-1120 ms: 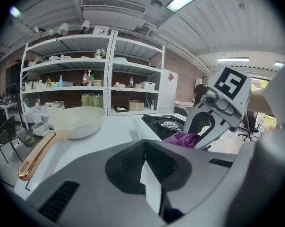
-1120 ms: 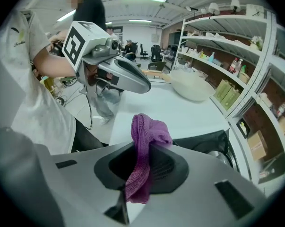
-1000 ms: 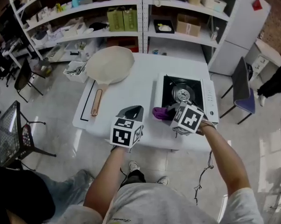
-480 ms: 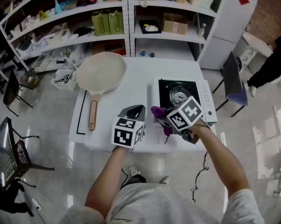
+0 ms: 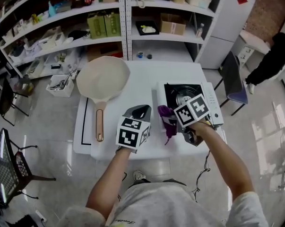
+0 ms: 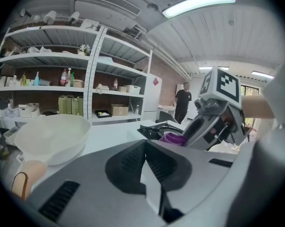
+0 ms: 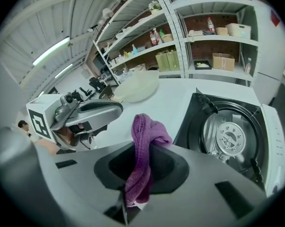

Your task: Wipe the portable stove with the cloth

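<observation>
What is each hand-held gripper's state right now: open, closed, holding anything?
Left hand-held gripper: closed, nothing between its jaws.
Right hand-held gripper: closed on the purple cloth.

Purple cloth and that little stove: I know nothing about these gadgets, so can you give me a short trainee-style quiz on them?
1. True or false: the purple towelling cloth lies flat on the white table.
2. In the head view, where is the cream round pan relative to the black-and-white portable stove? A) on it B) left of it C) right of it
3. Fill in: the left gripper is ___, holding nothing.
Key: 1 false, it hangs from the shut right gripper; 2 B; 3 shut.
</observation>
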`<state>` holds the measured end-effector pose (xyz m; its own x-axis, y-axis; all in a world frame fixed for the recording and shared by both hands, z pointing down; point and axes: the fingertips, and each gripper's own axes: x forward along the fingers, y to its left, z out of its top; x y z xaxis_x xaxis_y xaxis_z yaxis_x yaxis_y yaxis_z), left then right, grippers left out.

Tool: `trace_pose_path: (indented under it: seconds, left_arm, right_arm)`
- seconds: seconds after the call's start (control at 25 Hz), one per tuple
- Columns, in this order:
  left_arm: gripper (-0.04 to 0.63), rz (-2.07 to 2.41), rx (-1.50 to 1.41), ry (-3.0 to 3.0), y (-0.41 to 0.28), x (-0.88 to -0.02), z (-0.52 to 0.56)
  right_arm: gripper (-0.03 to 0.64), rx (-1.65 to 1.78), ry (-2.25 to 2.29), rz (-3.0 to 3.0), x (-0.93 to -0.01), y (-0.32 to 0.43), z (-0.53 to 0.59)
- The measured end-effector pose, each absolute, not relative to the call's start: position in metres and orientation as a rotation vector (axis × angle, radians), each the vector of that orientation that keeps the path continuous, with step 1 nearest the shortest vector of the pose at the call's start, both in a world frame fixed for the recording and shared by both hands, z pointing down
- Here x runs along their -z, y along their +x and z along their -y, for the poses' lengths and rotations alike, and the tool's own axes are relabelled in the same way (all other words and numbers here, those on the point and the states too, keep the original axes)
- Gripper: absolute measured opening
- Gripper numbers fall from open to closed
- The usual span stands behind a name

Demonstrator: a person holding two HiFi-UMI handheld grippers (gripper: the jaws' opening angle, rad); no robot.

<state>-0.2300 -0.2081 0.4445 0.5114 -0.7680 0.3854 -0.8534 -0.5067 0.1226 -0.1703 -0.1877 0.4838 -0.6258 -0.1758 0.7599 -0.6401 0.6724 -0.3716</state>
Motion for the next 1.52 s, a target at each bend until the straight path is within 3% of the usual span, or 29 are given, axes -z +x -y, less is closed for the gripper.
trace_pose_path:
  seconds: [1.52]
  left_arm:
    - [0.003,1.374,-0.466,2.444,-0.225,-0.453,0.283]
  right_arm:
    - [0.063,-0.922,0.64,2.217,-0.48,-0.186,0.326]
